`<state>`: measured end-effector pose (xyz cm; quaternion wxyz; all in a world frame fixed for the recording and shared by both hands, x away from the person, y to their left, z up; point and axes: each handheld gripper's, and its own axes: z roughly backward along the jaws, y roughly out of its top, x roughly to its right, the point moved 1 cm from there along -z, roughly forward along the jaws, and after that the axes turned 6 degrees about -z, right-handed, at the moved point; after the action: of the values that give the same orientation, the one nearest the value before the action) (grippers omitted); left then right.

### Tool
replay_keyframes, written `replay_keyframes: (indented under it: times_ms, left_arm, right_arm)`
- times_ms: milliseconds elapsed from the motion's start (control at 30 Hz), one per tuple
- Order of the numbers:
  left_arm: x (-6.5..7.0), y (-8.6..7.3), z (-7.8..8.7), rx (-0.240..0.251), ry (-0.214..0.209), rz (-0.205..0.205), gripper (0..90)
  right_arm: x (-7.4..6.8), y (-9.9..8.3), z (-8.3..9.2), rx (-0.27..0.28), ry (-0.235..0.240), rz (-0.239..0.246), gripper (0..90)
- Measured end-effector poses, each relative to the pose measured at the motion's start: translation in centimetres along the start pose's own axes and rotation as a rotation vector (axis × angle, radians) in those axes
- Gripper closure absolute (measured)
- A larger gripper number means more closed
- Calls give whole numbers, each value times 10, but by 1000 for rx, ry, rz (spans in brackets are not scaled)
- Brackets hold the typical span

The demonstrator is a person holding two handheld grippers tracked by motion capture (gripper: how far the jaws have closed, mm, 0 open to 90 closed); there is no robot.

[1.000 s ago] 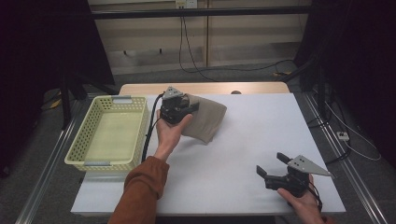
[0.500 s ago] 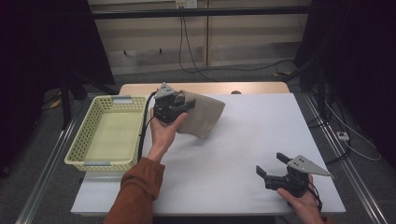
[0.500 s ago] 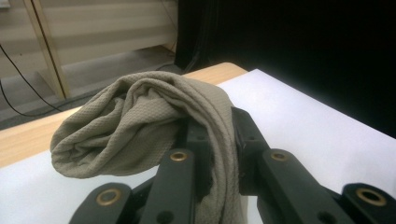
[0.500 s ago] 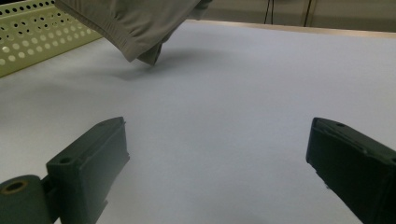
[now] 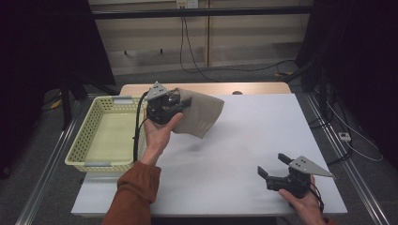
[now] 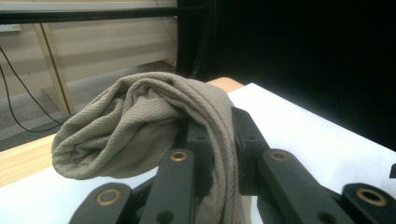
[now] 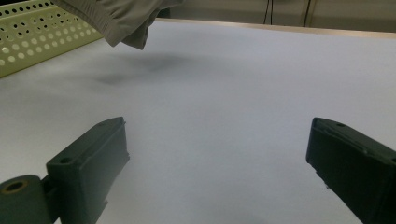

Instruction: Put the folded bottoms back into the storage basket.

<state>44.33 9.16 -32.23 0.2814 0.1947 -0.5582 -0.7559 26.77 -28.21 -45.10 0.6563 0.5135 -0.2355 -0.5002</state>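
Cloth: beige, textured weave, bunched and folded over itself, hanging clear of the white table, its shadow beneath. Just right of the pale yellow basket. Left gripper: jaws nearly closed, clamped on a fold of cloth. Right gripper: jaws spread wide, nothing between them, low near the table's front right corner.

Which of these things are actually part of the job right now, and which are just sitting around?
In use:
- beige cloth, lifted off the table
- left gripper, shut on the cloth
- yellow basket, close beside it, perhaps where it goes

Just there:
- right gripper, open and resting low on the white table
- cables on the floor behind
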Motion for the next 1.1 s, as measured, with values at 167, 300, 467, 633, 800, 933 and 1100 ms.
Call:
replay_keyframes:
  times_ms: [167, 300, 467, 633, 800, 933, 1100]
  left_arm:
    - [1, 2, 10, 14, 7, -6, 803]
    - [0, 3, 17, 22, 11, -9, 802]
    - [-2, 6, 28, 43, 24, -5, 802]
    - [-5, 8, 39, 54, 41, -8, 802]
    - [-8, 10, 49, 70, 52, -4, 802]
    - [-9, 12, 57, 76, 71, -7, 803]
    - [-11, 13, 66, 92, 78, -9, 803]
  right_arm:
    - [0, 0, 0, 0, 0, -1, 49]
    - [0, 0, 0, 0, 0, 0, 49]
    - [0, 0, 0, 0, 1, 2, 49]
    - [-1, 0, 0, 1, -2, -1, 49]
    - [-1, 0, 0, -1, -1, 2, 49]
    - [-1, 0, 0, 0, -2, 2, 49]
    - [-1, 0, 0, -1, -2, 2, 49]
